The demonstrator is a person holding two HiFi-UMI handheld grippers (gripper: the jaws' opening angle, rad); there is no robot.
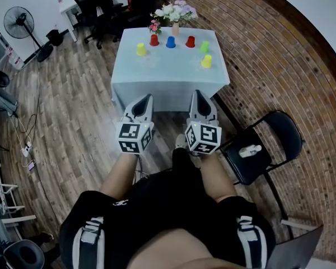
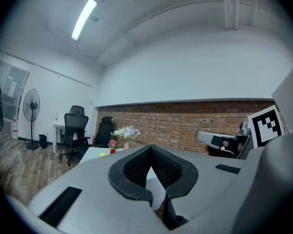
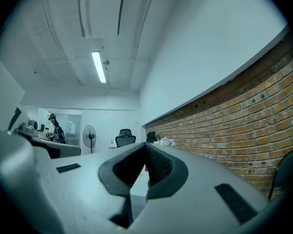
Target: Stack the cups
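Left gripper (image 1: 146,98): pale grey shell, tapered jaws, black ribbed pads (image 2: 136,167).
Right gripper (image 1: 197,94): same grey shell, black pads.
Cubes (image 1: 134,137): white with black square markers.
Clothes: black shorts (image 1: 173,198), small white logo (image 1: 120,203), black straps (image 1: 91,237) with white stripes.

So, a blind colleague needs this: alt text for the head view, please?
Six small coloured cups stand apart, unstacked, on a pale-clothed table with a flower vase. Nearer, a person holds the left gripper and right gripper, both shut and empty, short of the table.
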